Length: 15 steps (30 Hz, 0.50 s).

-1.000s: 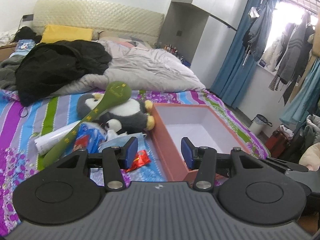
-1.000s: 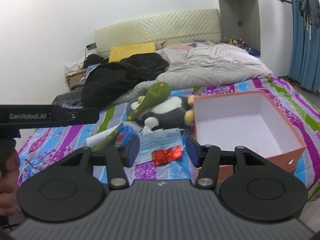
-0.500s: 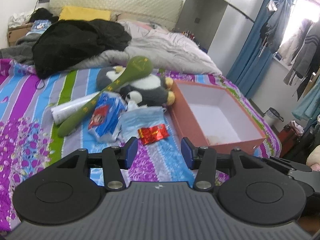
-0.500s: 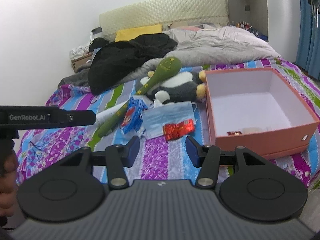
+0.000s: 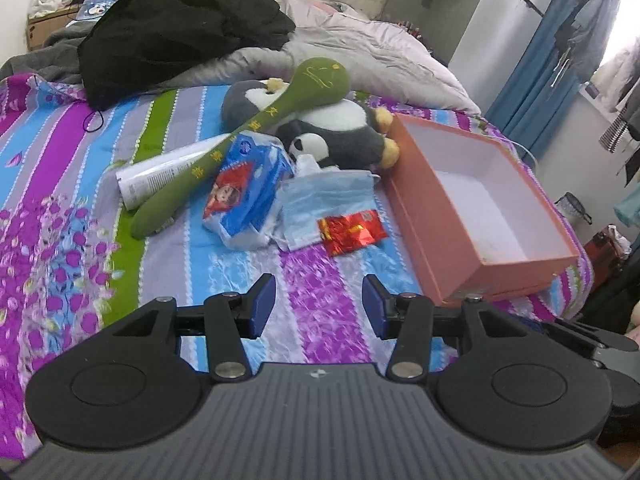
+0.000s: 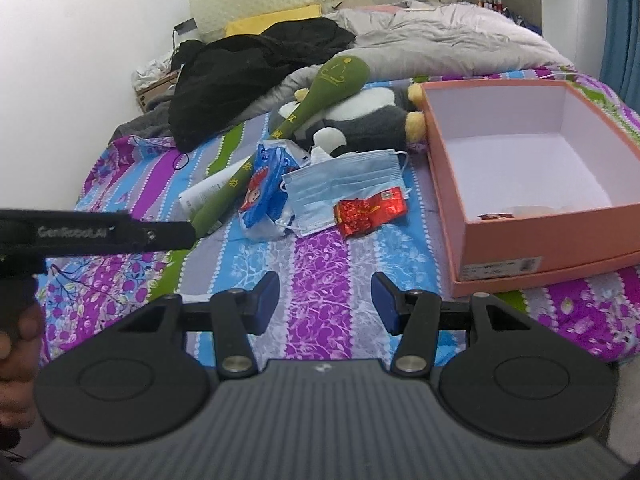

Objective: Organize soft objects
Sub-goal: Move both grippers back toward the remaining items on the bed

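Note:
A grey and white plush penguin [image 5: 340, 128] [image 6: 368, 120] lies on the striped bed sheet, with a long green plush club [image 5: 248, 128] [image 6: 316, 100] across it. In front lie a blue tissue pack [image 5: 244, 188] [image 6: 266, 188], a blue face mask [image 5: 320, 200] [image 6: 344, 180] and a red foil packet [image 5: 352, 232] [image 6: 370, 210]. An open orange box [image 5: 476, 264] [image 6: 532, 248] stands to the right. My left gripper [image 5: 319, 306] and right gripper [image 6: 325, 302] are both open and empty, above the sheet short of the pile.
A white tube [image 5: 160, 176] lies under the club. A black garment [image 5: 172, 36] and a grey duvet [image 5: 360, 48] cover the far half of the bed. The bed edge runs just right of the box. The left gripper's body [image 6: 100, 232] shows at the left of the right wrist view.
Both grippers have pulled back and tilted down, so the pile and the box now sit further ahead and the inside of the box shows. Nothing on the bed has moved.

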{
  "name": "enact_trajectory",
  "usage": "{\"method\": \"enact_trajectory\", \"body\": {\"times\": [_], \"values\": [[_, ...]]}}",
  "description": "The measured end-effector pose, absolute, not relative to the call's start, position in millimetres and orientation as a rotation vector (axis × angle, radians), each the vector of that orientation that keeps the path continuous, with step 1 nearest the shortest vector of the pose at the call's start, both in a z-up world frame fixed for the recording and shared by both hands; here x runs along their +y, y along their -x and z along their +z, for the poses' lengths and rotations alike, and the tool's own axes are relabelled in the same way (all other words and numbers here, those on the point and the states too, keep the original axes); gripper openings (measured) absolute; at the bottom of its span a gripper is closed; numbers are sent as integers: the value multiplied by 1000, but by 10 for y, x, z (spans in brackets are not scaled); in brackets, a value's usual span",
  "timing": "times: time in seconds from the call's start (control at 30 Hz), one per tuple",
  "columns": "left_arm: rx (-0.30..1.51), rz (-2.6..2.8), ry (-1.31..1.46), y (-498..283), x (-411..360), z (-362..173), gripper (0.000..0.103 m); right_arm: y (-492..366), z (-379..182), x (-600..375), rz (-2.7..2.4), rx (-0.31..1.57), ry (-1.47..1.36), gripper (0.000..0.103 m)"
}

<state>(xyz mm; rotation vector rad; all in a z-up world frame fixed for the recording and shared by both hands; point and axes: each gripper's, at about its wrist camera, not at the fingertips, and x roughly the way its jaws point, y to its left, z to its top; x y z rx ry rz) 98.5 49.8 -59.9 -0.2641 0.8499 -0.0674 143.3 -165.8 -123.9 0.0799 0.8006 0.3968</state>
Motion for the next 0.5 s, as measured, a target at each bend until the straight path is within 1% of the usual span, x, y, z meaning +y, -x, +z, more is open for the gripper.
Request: {"method": "enact_trajectory", "body": {"times": [0.27, 0.5], "values": [[880, -30, 273, -1514, 752, -830, 54, -1844, -1473, -1486, 363, 855, -76, 54], [927, 0, 279, -1927, 940, -1193, 55, -2182, -1706, -1329, 355, 887, -49, 54]]}}
